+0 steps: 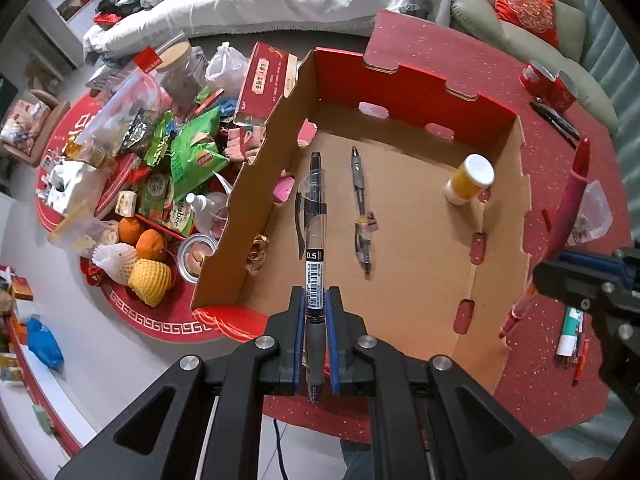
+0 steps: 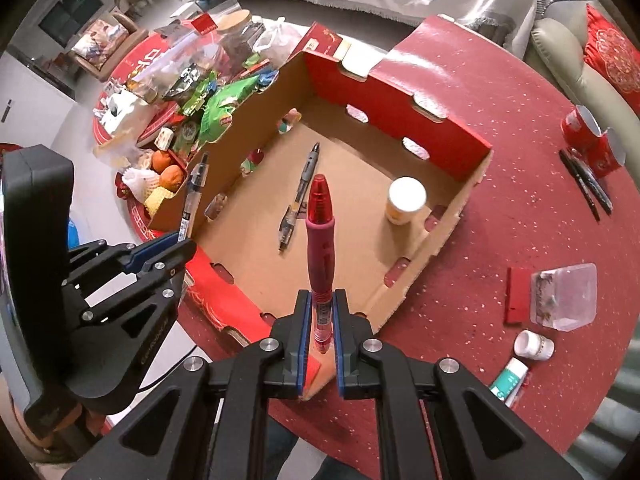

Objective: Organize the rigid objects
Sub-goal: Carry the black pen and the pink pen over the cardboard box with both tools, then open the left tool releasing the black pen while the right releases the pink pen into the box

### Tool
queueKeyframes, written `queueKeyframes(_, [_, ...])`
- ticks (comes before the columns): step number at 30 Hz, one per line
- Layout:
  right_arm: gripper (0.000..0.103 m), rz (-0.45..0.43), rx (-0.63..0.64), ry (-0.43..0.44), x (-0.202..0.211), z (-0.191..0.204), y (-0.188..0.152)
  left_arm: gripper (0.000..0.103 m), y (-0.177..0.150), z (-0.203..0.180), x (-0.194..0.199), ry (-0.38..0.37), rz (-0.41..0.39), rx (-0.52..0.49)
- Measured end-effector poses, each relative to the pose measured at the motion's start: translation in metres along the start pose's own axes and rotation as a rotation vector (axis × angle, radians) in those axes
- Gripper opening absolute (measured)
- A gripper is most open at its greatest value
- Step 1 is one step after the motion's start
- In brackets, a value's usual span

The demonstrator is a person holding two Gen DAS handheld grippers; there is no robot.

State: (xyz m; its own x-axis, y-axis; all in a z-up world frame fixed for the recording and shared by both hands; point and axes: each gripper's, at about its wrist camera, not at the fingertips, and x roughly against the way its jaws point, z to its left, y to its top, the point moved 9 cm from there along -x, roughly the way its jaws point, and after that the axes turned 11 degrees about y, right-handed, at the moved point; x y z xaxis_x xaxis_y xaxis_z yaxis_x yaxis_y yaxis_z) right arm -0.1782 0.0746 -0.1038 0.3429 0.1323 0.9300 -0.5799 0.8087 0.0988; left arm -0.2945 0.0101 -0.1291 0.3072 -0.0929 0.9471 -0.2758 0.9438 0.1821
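Observation:
An open cardboard box (image 1: 412, 92) (image 2: 384, 88) with red outer walls stands on the red table. Inside lie a black gel pen (image 1: 361, 208) (image 2: 298, 196) and an upright yellow pill bottle with a white cap (image 1: 470, 179) (image 2: 405, 201). My left gripper (image 1: 316, 300) is shut on a clear black pen (image 1: 314, 232) and holds it over the box's near left part; it also shows in the right wrist view (image 2: 193, 196). My right gripper (image 2: 320, 300) is shut on a red pen (image 2: 321, 236) above the box's near edge; the red pen shows in the left wrist view (image 1: 560, 224).
Two red cups (image 2: 592, 136) and black pens (image 2: 588, 184) lie at the table's far right. A clear plastic box (image 2: 564, 296), a small white jar (image 2: 534, 345) and a tube (image 2: 508, 380) sit near right. A low table with snacks and fruit (image 1: 152, 184) stands left.

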Motion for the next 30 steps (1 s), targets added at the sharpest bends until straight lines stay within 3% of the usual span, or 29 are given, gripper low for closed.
queueKeyframes(30, [0.011,0.084,-0.030,-0.051,-0.026,-0.005,0.008,0.010,0.014,-0.009,-0.034,-0.062,0.063,-0.022])
